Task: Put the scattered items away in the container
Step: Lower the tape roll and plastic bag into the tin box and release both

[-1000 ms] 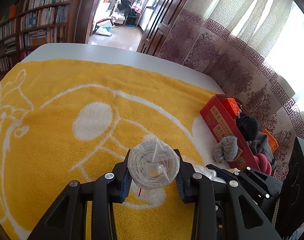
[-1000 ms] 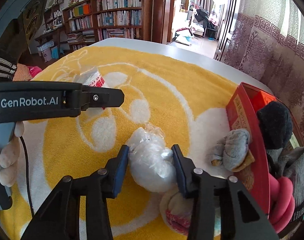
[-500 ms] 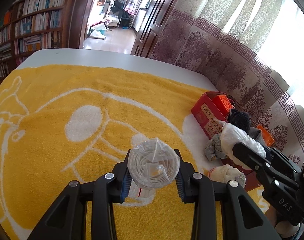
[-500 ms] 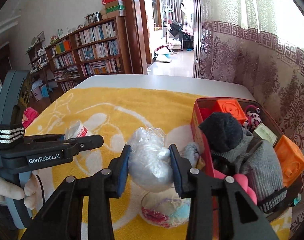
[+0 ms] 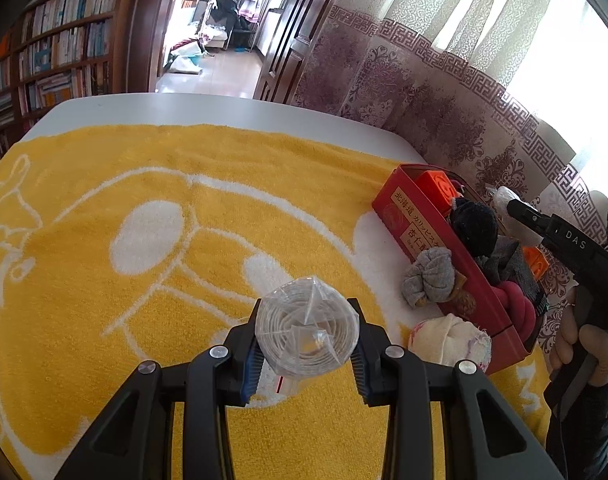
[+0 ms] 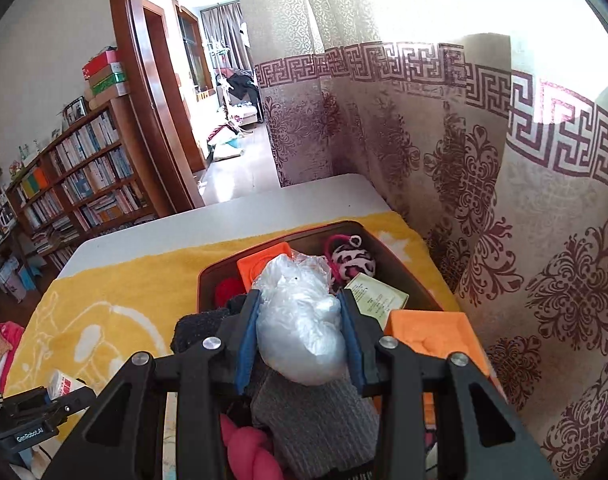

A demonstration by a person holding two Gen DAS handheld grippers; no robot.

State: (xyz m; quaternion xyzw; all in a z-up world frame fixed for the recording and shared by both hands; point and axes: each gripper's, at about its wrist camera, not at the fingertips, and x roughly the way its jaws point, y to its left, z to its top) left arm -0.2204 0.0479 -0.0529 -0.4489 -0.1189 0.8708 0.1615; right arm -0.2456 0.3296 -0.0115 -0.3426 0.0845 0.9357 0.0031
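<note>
My left gripper [image 5: 305, 346]: clamped on one plastic-wrapped coil [image 5: 307, 334], held above the yellow towel [image 5: 144, 280].
My right gripper [image 6: 300, 334]: clamped on one clear plastic bag [image 6: 300, 328], over the red box [image 5: 419, 232].
Box contents: two orange cubes [image 6: 431, 336], one spotted plush [image 6: 351, 261], one paper leaflet [image 6: 375, 299], socks.
Outside the box: one grey sock ball [image 5: 427, 278], one cream bundle [image 5: 449, 340], both touching its wall.
Writing: "DAS" on my right handle, "GenRobot.AI" on my left; Japanese print on the box.

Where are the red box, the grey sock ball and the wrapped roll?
red box [image 5: 413, 222], left wrist view, labelled side wall.
grey sock ball [image 5: 429, 276], left wrist view, its middle.
wrapped roll [image 5: 307, 326], left wrist view, round end face.
</note>
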